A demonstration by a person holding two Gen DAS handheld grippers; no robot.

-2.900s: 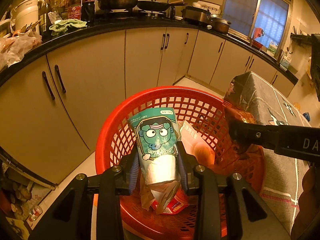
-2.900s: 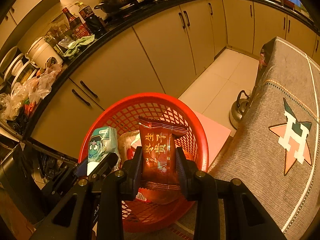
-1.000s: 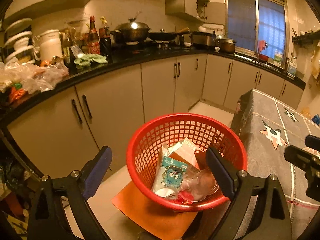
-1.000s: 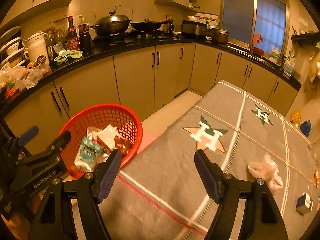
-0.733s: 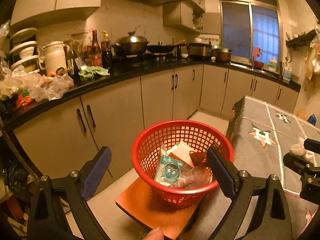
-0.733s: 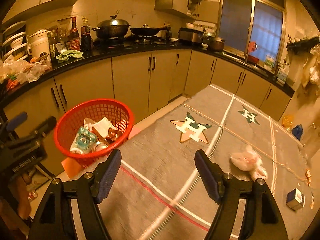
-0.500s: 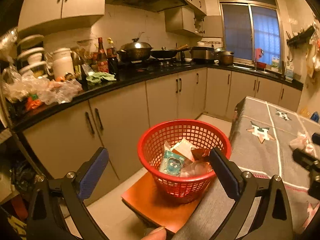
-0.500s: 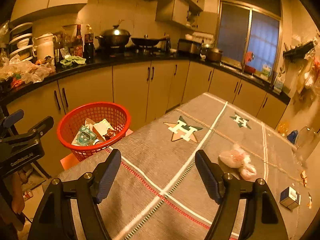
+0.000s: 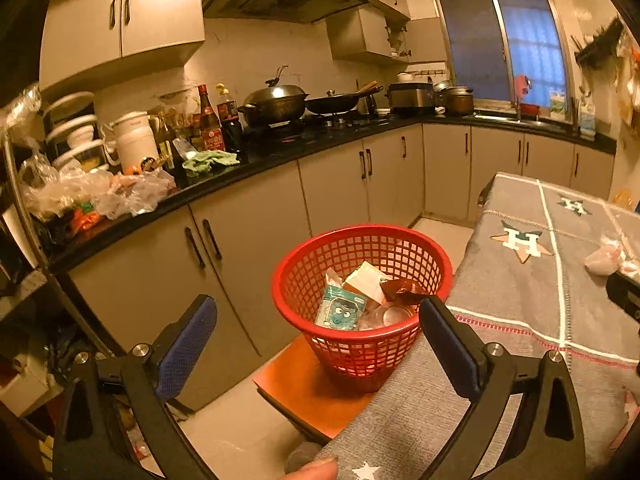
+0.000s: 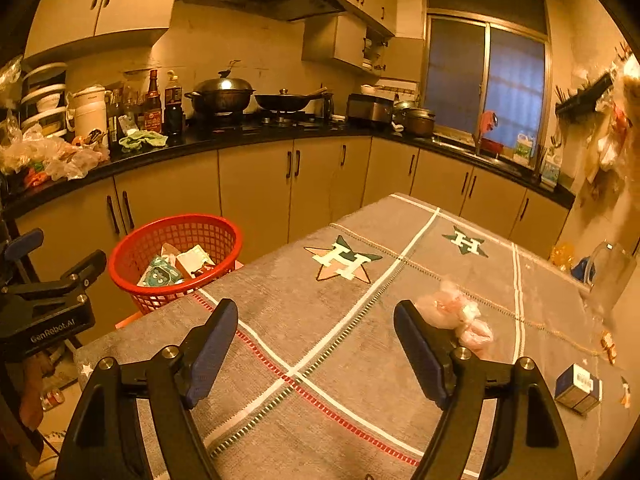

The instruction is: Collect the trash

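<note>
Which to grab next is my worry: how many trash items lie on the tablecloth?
2 clear ones: a crumpled pink bag right of centre, and a small blue box near the right edge. Tiny bits by that edge are too small to identify.

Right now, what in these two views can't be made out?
- Bottom of the red basket: left wrist view, hidden under piled wrappers.
- Small blue box label: right wrist view, too small.
- Pink bag contents: crumpled, partly behind the right tongs, whose jaws are opening, empty.
</note>
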